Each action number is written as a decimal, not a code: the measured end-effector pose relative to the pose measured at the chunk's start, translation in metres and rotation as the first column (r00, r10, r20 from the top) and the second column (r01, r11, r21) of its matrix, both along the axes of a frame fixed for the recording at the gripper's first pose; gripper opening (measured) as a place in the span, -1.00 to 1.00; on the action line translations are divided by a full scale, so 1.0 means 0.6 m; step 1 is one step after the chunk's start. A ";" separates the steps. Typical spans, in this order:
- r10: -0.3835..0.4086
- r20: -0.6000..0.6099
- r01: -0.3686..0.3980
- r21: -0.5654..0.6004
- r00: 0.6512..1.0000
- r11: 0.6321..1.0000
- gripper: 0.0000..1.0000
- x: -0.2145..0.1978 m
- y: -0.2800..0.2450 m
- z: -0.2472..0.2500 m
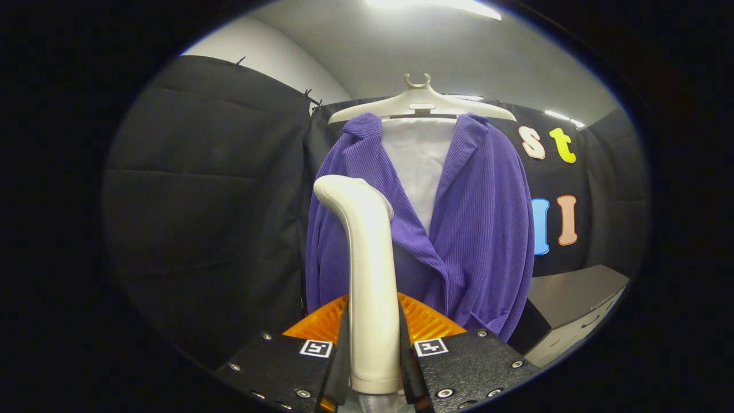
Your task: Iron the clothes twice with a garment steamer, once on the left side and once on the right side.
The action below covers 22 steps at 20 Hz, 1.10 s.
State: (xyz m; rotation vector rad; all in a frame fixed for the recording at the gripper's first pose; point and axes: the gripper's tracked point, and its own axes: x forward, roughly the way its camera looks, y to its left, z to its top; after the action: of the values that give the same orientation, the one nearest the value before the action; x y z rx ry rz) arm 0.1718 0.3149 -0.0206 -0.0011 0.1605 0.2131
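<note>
The tool (374, 355) held the garment steamer (370, 275) by its cream handle, with both black fingers (459, 367) pressing against the handle's sides. The handle rose straight up from between the fingers and curved at its top toward the clothes. The steamer's head faced away, so its front and any contact with the cloth were hidden; whether it touched the garment could not be told. The handle's lower end ran out of sight below the fingers, and an orange ribbed part (424, 321) showed just behind the handle, half covered by it and by the fingers.

Beyond the tool hung the purple ribbed jacket (481, 229) on a pale hanger (421, 103), with a white layer (418, 160) showing in the open neck. The steamer stood in front of the jacket's front panel on the tool's left side, covering part of it. The jacket's hem was cut off behind the fingers and the orange part. Off to the right of the tool, past the jacket, stood a grey cabinet (573, 304), its far end cut off.
</note>
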 end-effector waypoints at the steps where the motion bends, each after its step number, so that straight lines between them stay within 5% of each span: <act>1: -0.001 -0.004 0.001 0.000 1.000 1.000 -0.26 -0.002 -0.001 -0.004; 22: 0.030 -0.186 -0.053 -0.117 0.982 0.992 -0.25 -0.059 -0.006 -0.200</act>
State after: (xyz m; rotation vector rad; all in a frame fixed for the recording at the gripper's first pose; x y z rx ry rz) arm 0.1364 0.3112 -0.1406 -0.1067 0.3578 0.2449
